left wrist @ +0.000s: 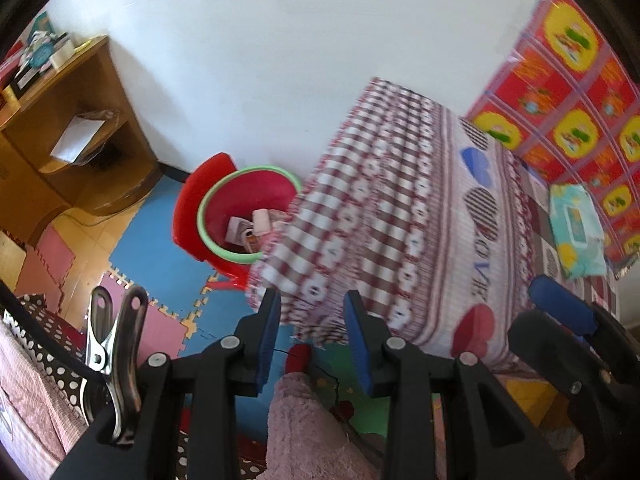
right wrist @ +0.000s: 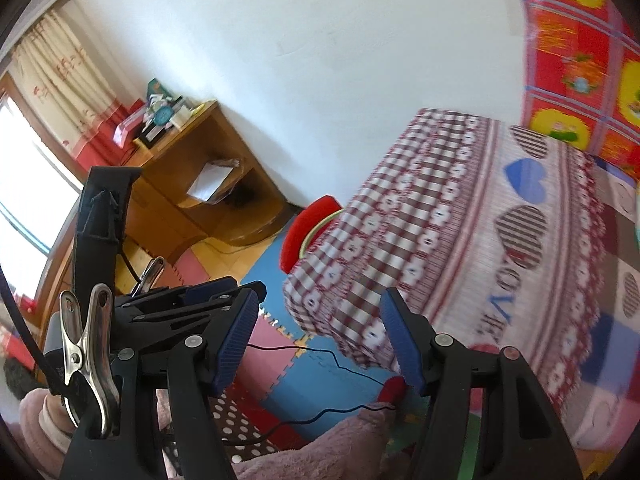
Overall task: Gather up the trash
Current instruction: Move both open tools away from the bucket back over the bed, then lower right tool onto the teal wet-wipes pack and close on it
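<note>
A red trash bin (left wrist: 224,216) with a green rim stands on the floor beside the table's left corner and holds several bits of paper trash (left wrist: 256,226). In the right wrist view only the bin's red lid (right wrist: 310,226) shows behind the tablecloth. My left gripper (left wrist: 314,328) is open and empty, held above the floor short of the table. My right gripper (right wrist: 320,332) is open and empty; it also shows in the left wrist view (left wrist: 560,304) at the right. A pack of wet wipes (left wrist: 576,228) lies on the table near the wall.
A table with a red checked cloth (left wrist: 400,208) fills the middle and right. A wooden desk (left wrist: 60,120) stands at the left wall. Coloured foam mats (left wrist: 160,256) cover the floor. A thin black cable (right wrist: 320,356) runs across the mats.
</note>
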A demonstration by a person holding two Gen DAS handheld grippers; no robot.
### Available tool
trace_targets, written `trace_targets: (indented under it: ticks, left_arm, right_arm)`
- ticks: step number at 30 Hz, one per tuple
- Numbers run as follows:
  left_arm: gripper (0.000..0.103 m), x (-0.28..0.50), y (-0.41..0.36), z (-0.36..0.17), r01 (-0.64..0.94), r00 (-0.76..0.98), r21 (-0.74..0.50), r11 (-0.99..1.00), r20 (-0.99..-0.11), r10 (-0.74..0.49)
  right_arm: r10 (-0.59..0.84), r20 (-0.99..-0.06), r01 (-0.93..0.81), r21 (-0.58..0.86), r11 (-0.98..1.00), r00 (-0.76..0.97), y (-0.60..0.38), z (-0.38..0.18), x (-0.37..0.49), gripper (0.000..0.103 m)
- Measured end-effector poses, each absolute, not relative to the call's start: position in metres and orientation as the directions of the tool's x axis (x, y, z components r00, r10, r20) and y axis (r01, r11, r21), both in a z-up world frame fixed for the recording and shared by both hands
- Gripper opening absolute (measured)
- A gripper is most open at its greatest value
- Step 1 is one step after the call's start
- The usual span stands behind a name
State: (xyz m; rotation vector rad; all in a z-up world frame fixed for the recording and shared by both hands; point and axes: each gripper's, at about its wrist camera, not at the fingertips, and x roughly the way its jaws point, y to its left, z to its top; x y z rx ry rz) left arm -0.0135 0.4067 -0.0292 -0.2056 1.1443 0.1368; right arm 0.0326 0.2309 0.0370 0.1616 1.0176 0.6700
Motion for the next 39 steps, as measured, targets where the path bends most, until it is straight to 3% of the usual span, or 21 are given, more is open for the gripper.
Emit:
trace_targets:
  ticks: [15, 39]
  left_arm:
    - [0.034, -0.008, 0.317, -0.023, -0.061, 0.399, -0.107, 0.992, -0.914, -0.074]
    - [0.034, 0.084, 0.235, -0.036, 0.131, 0.348, -0.132, 0.983, -0.922, -0.17]
  right_arm:
    - [0.519, -0.74, -0.3, 0.426, 0.854, 0.427, 0.137, 0.035, 0.011, 0.065]
    - [0.365, -0.782, -0.03, 0.407, 0.913, 0.506, 0.033, 0.016, 0.073, 0.065]
